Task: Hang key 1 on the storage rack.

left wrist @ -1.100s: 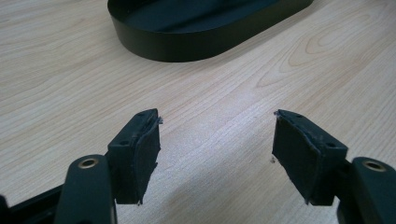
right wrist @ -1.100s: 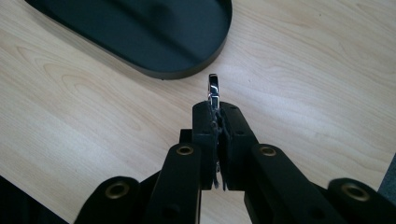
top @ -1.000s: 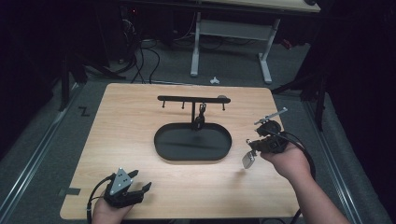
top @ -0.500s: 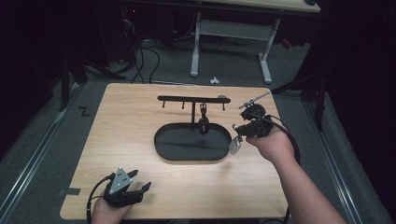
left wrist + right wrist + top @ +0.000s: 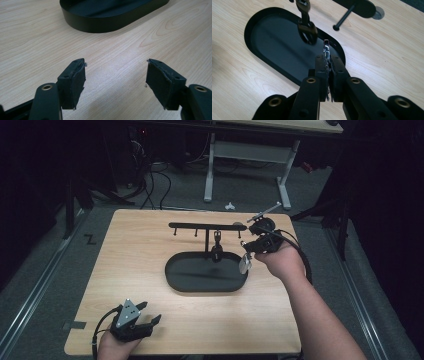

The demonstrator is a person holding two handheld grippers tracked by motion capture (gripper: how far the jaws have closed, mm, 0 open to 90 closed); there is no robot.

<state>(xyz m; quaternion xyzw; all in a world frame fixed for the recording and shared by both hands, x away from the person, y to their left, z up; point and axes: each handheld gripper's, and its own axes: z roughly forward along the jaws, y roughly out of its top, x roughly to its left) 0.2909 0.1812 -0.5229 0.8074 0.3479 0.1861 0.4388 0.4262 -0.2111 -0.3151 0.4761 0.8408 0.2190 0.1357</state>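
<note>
Black pads of the left gripper point(image 5: 115, 82) stand wide apart in the left gripper view, nothing between them, bare wood grain beneath. In the high view this gripper point(image 5: 134, 322) rests at the near left corner of the table point(image 5: 130, 265), its grey plate uppermost; the hand behind it is cut off by the bottom edge.

Farther out, the right gripper point(image 5: 327, 62) has its pads pressed together on a small silver clip point(image 5: 326, 48). Only the shiny top of the clip protrudes above the pads; the remainder is hidden between them, and frayed pad edging blurs the contact line. In the high view the right gripper point(image 5: 248, 251) hangs over the right end of the black oval tray point(image 5: 175, 279), with a pale metal piece point(image 5: 244, 264) dangling below it, too small to identify with certainty. The right hand point(image 5: 280, 262) and forearm cover the table's near right part.

Beyond, a black rack point(image 5: 207, 226) rises on a post from the tray's far side, with short pegs hanging beneath its crossbar. One dark key ring point(image 5: 306, 27) hangs from a peg above the tray floor, just ahead of the held clip; its top is cut off in the right gripper view. A small round grey fitting point(image 5: 378, 13) lies in the table surface by the crossbar's end.

Past the table, cables and white frame legs stand on the dim grey floor.
</note>
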